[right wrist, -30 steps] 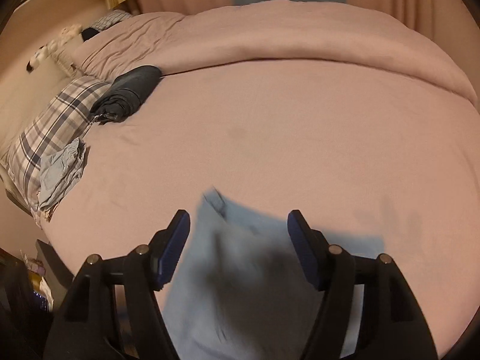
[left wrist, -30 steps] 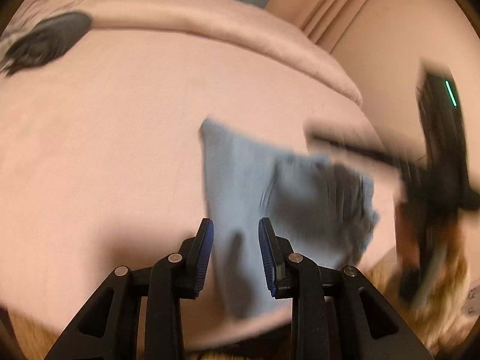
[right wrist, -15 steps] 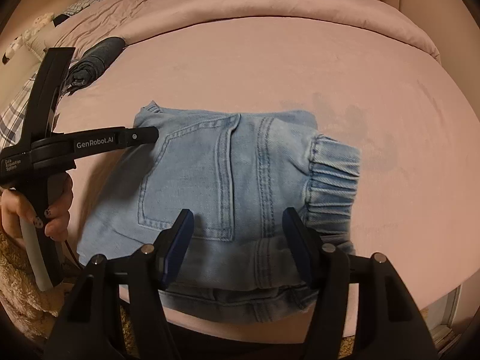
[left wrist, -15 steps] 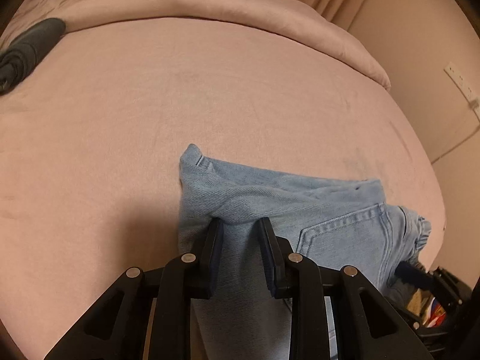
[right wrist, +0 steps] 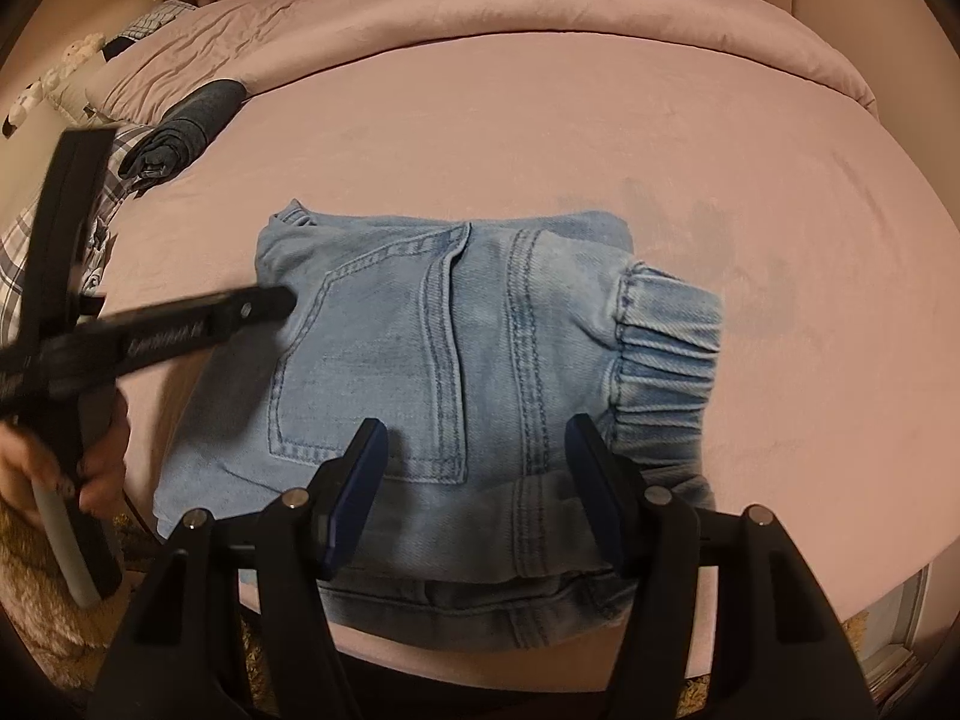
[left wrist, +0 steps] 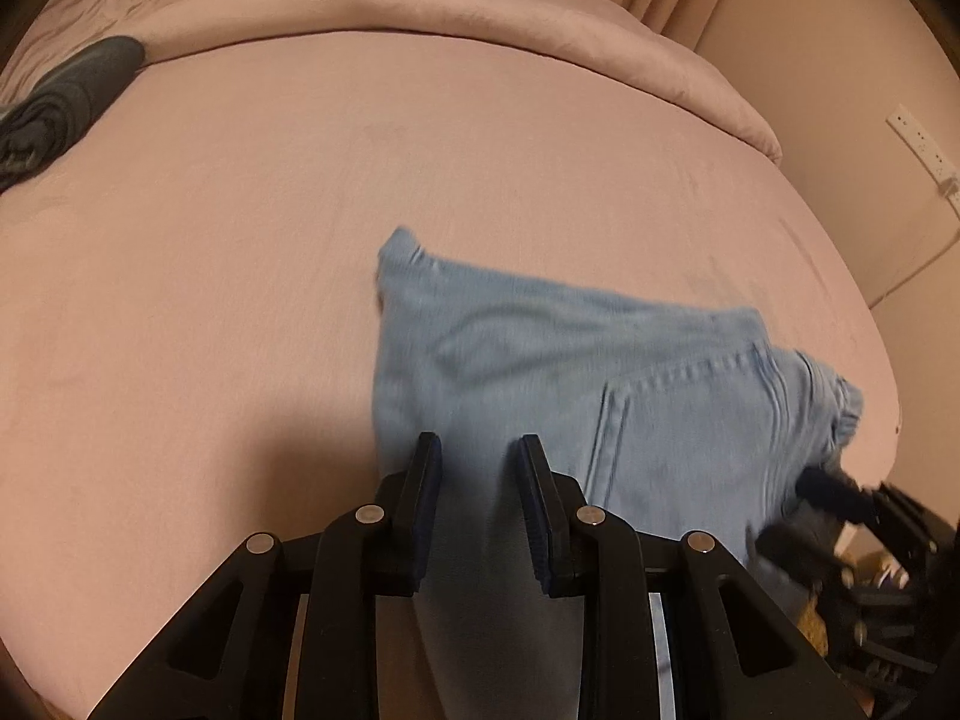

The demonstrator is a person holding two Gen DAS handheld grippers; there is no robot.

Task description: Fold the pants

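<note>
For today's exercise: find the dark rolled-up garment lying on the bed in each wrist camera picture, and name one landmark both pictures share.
Left wrist view: the dark rolled garment lies at the far left edge, upper part.
Right wrist view: it lies upper left, beside the plaid pillow.
Shared landmark: the folded jeans on the pink bed.

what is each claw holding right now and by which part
Left claw pinches the folded jeans at their near left edge. Right claw stands open over them, holding nothing.
</note>
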